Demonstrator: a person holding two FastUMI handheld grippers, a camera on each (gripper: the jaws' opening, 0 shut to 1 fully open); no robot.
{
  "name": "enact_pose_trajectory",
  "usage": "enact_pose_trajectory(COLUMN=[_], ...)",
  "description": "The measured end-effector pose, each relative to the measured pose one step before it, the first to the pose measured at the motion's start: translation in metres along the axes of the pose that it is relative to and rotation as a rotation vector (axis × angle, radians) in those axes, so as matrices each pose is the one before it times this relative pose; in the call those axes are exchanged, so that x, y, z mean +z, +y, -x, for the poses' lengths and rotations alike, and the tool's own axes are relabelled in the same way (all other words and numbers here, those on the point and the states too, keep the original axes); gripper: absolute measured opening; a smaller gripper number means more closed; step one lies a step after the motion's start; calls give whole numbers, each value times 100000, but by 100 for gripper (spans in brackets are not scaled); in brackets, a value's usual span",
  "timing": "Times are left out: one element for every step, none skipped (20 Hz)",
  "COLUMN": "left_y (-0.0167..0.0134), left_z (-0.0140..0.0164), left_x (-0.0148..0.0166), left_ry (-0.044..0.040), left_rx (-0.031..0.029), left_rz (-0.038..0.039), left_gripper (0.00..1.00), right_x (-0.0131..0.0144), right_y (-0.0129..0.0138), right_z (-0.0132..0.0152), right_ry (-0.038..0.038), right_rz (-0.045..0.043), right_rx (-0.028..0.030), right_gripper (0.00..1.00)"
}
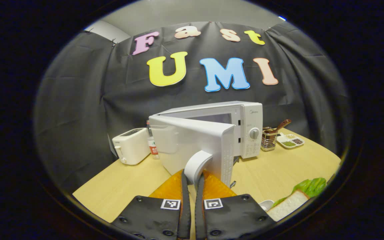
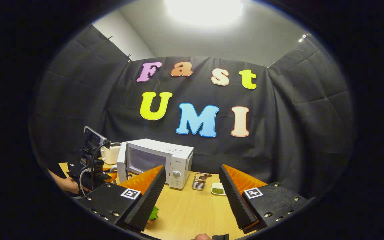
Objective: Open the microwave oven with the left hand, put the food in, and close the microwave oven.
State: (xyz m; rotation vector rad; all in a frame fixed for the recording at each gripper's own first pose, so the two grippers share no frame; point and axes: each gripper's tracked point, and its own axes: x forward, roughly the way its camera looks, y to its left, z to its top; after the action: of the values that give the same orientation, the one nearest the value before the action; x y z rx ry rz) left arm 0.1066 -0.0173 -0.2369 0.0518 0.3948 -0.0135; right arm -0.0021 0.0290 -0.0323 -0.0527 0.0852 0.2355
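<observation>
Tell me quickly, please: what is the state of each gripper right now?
Left gripper: closed on the microwave door handle, door partly open.
Right gripper: jaws wide open, holding nothing.

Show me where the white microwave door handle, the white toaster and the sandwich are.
white microwave door handle (image 1: 197, 165): left gripper view, its curved face.
white toaster (image 1: 131, 146): left gripper view, front side.
sandwich (image 1: 288, 204): left gripper view, bread slice.
</observation>
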Motion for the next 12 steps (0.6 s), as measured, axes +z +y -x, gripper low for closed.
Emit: enact_pose_trajectory(left_y=[727,894,1002,1120,881,925,846,695,706,637,586,466], left_z=[287,340,317,488,248,187,206,234,242,88,31,117], left_x=[-293,-60,-137,-471,-131,-150,-140,-232,-113,-204,-16,-160], left_ry=[283,-45,57,342,293,139,-84,-258,-472,-246,-189,-187], left_rx=[-737,-611,-146,60,-138,-346,-508,-638,-928,-1061,-1005,-848], left_rz=[-395,-314,215,724,620,16,-831,-709,-217,357,339,14], left_gripper=[11,11,12,12,12,12,12,12,11,11,11,11], right_x=[-187,156,36,-103,-109,99,91,-80,-26,-4,-51,95], right_y=[1200,1112,788,696,664,753,656,619,671,657,716,621], right_z=[-144,-253,-406,-290,-229,-220,-275,-283,-164,-129,-96,-138], right_ry=[646,-62,352,937,607,133,91,169,415,259,258,-41], right_rz=[-1826,-1645,-1164,-993,-1288,-1425,-1143,-680,48,373,195,-197], right_rx=[443,263,-452,-683,-1036,-466,-764,-382,-194,-160,-48,-227], right_gripper=[97,97,97,97,97,97,97,97,97,97,97,97])
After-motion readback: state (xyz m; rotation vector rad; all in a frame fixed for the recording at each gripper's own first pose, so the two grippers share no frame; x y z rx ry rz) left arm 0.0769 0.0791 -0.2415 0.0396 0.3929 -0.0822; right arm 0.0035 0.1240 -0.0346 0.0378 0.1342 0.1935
